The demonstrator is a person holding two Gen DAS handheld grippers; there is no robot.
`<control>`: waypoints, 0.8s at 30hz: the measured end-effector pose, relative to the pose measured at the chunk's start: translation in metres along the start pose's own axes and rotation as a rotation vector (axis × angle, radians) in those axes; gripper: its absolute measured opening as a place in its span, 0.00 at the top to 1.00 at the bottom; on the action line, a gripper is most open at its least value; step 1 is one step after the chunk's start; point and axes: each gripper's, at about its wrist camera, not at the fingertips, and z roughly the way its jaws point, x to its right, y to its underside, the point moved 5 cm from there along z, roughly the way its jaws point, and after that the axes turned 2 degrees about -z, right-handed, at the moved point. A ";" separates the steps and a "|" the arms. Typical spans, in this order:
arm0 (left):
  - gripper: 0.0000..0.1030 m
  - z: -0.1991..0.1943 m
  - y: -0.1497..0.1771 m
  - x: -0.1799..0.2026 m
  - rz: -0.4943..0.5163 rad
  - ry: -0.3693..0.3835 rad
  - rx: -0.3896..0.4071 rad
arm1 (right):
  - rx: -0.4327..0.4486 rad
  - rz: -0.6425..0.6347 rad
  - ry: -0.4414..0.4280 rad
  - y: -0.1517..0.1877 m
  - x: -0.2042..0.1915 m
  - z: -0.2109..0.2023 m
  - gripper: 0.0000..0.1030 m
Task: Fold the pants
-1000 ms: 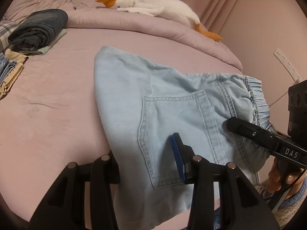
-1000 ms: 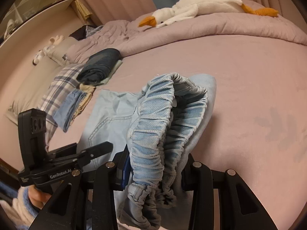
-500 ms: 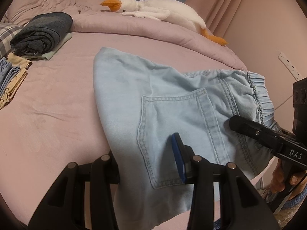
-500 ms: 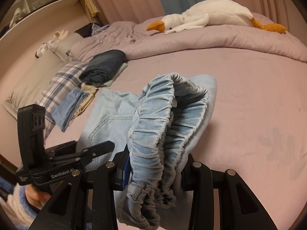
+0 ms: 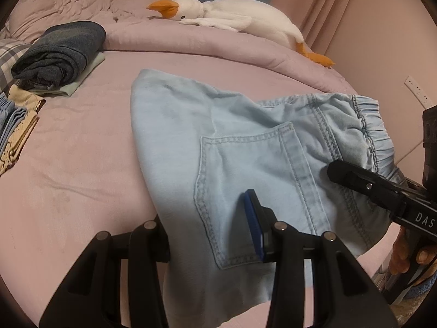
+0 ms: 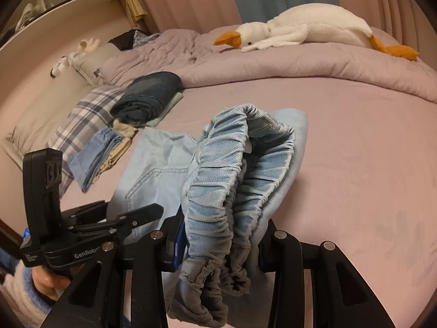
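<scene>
Pale-blue denim pants (image 5: 245,164) lie spread on the pink bed sheet (image 5: 68,177), back pocket (image 5: 245,186) up, with the near edge raised off the bed by both grippers and the far fold resting flat toward the rolled duvet. The left gripper (image 5: 215,235) is closed on the cloth at the lower edge of the pocket side; its blue pad presses against the denim, while the other finger is buried behind the fabric. The right gripper (image 6: 221,246) is clamped on the bunched elastic waistband (image 6: 235,169), which bulges up between its fingers and hangs below them in gathered folds. This looks like soft, light denim that will drape and sag wherever it is unsupported, so the sensible holds are the thick waistband and the seamed edges, which should slip less than a single layer. How many layers each jaw pinches cannot be made out, and the legs are out of sight, folded under or cut off by the lower frame edge. A stack of dark folded jeans (image 5: 60,52) and other folded clothes sit well apart at the left, and a plush goose (image 5: 232,16) lies on the duvet beyond.
</scene>
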 end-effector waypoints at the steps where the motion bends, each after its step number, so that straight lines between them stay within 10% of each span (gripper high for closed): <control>1: 0.60 0.002 -0.002 -0.001 0.001 -0.003 0.000 | 0.000 -0.001 0.000 -0.002 0.001 0.002 0.60; 24: 0.60 0.052 -0.038 -0.032 -0.016 -0.062 -0.033 | -0.012 -0.003 -0.001 -0.030 0.009 0.056 0.60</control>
